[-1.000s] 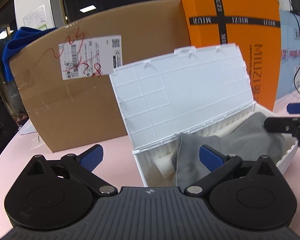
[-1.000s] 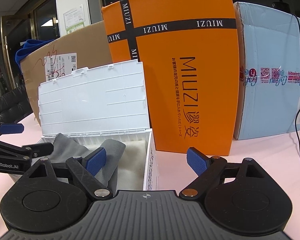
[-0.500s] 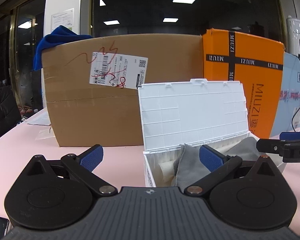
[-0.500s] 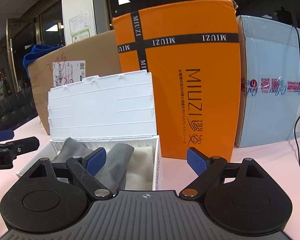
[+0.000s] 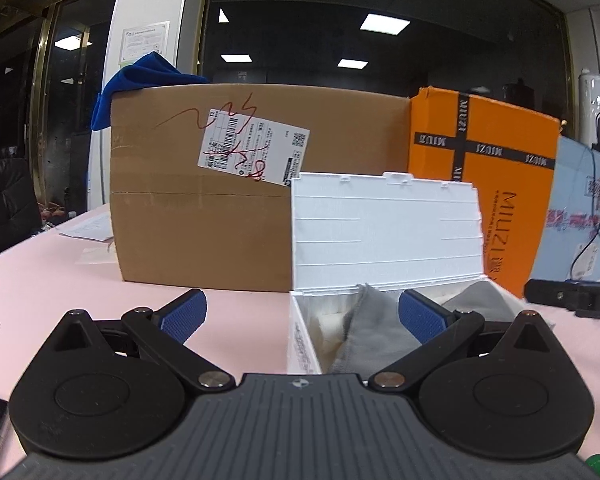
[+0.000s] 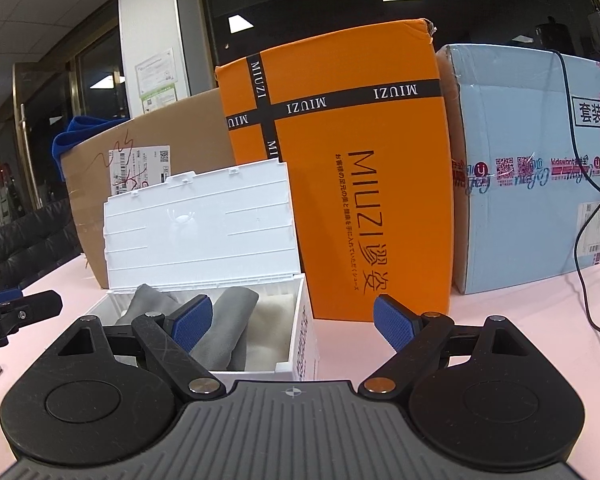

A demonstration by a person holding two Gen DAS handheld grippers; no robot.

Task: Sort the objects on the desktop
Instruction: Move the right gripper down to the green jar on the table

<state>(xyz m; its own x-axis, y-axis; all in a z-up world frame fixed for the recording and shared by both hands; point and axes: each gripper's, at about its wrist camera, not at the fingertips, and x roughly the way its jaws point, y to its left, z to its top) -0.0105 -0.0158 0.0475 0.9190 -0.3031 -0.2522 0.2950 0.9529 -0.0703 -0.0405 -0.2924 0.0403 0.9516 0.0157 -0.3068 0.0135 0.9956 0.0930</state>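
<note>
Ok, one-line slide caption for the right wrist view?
Open right gripper before the white box, lid up, grey cloth inside, orange box behind.

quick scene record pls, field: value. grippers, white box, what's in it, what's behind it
left gripper: jaws open, empty
right gripper: jaws open, empty
white box: on pink table, lid upright
contents: grey cloth over a pale lining
behind, left to right: brown carton with blue cloth on top, orange MIUZI box, light blue carton
cable: hangs down front of light blue carton
</note>
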